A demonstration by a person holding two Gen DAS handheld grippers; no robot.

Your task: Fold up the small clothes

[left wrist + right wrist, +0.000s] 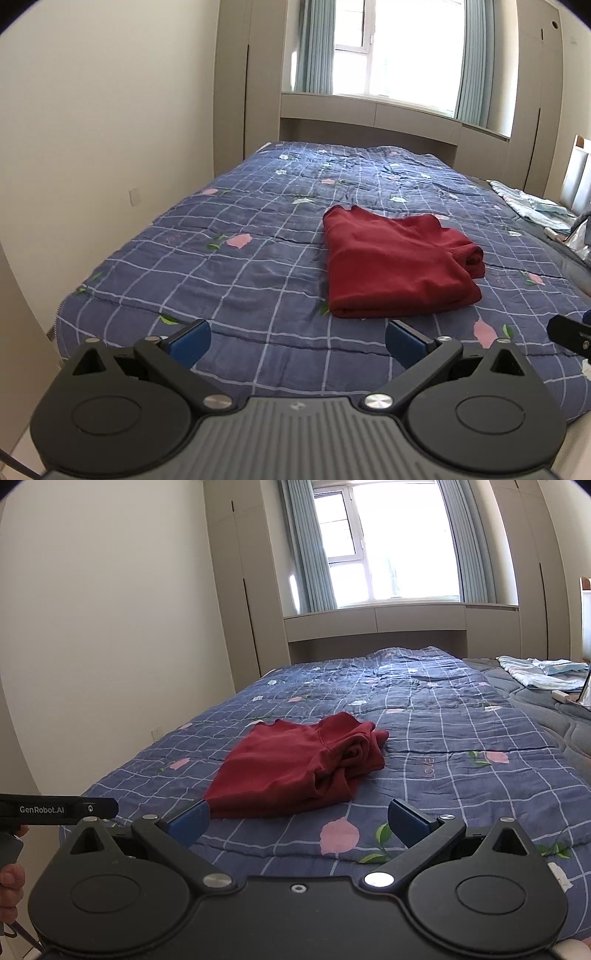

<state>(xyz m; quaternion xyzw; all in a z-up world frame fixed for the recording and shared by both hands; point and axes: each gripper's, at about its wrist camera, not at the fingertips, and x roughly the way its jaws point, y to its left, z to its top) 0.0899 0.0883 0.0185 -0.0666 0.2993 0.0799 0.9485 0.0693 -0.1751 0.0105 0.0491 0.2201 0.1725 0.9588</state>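
Observation:
A dark red garment point(395, 262) lies folded into a rough rectangle on the blue checked quilt point(229, 280), with a bunched sleeve at its right side. My left gripper point(297, 341) is open and empty, held just short of the garment's near edge. In the right wrist view the same red garment point(303, 764) lies ahead and slightly left. My right gripper point(299, 821) is open and empty, its left finger point(190, 821) close to the garment's near corner. The left gripper's body point(59, 808) shows at the left edge.
The quilt point(461, 746) covers a bed against the left wall. A light blue cloth point(539, 670) and small items lie at the far right of the bed. Cabinets and a bright window point(399, 48) stand beyond the bed. The right gripper's edge point(569, 332) shows at right.

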